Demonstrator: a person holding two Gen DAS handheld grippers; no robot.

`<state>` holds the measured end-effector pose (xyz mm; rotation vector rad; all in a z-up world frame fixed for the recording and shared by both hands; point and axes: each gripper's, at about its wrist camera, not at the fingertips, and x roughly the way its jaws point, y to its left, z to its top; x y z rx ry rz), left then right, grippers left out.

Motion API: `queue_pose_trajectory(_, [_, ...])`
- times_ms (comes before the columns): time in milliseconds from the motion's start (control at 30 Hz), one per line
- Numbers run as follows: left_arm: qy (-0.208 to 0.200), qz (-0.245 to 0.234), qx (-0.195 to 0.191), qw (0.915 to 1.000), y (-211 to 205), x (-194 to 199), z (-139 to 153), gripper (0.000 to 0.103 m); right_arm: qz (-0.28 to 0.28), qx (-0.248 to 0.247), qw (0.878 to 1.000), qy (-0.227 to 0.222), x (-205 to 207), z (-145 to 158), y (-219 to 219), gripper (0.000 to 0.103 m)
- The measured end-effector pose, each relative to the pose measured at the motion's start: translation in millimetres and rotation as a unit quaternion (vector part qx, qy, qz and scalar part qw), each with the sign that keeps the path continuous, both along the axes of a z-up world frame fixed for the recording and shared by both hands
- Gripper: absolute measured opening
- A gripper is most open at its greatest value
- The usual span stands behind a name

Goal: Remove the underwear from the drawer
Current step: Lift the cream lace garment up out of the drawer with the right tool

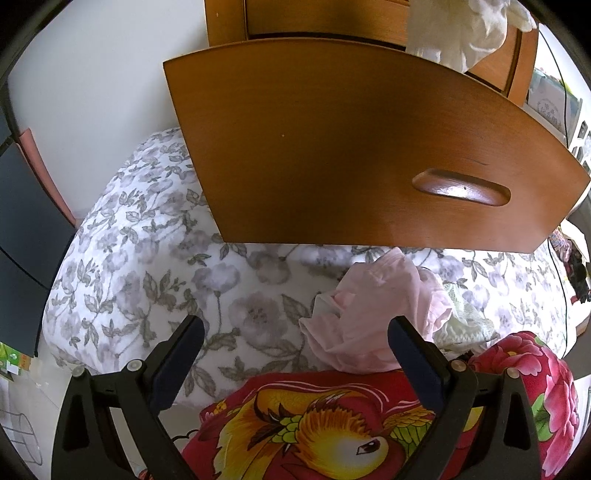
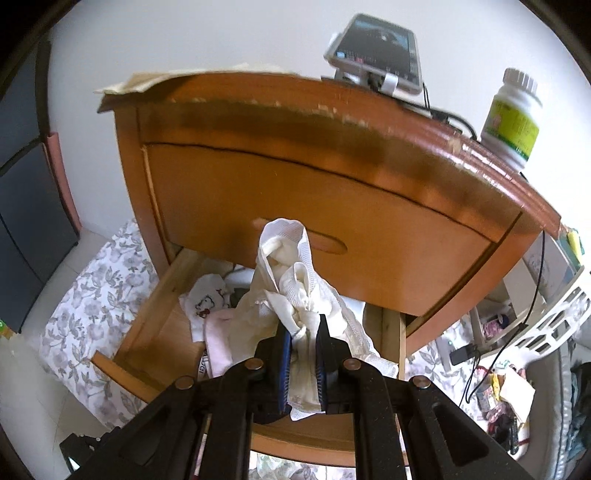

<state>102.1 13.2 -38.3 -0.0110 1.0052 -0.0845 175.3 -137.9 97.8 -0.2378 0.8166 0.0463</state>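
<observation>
In the right wrist view my right gripper (image 2: 302, 325) is shut on cream-white underwear (image 2: 295, 280), which hangs bunched above the pulled-out lower drawer (image 2: 155, 332) of a wooden nightstand (image 2: 332, 122). More garments lie in the drawer: a white one with a cartoon print (image 2: 205, 304) and a pink one (image 2: 218, 339). In the left wrist view my left gripper (image 1: 295, 332) stands open with nothing between its fingers, below the drawer front (image 1: 332, 147). Pink underwear (image 1: 373, 317) lies on the floral bedding (image 1: 147, 258) just ahead of it. The lifted white underwear (image 1: 458, 29) shows at the top right.
A red blanket with a gold bird print (image 1: 332, 424) lies under the left gripper. On the nightstand top stand a phone on a holder (image 2: 376, 51) and a white bottle (image 2: 513, 114). A white basket (image 2: 554, 317) and clutter sit at the right.
</observation>
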Motion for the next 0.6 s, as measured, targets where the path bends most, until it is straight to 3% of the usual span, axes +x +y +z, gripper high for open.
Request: queue_pose_trajectory(600, [-0.017,0.007,0.026,0.9995,-3.1,-4.1,5.4,0.100,0.045,0.011,0.997,-0.063,-67.2,64.2,5.4,0.012])
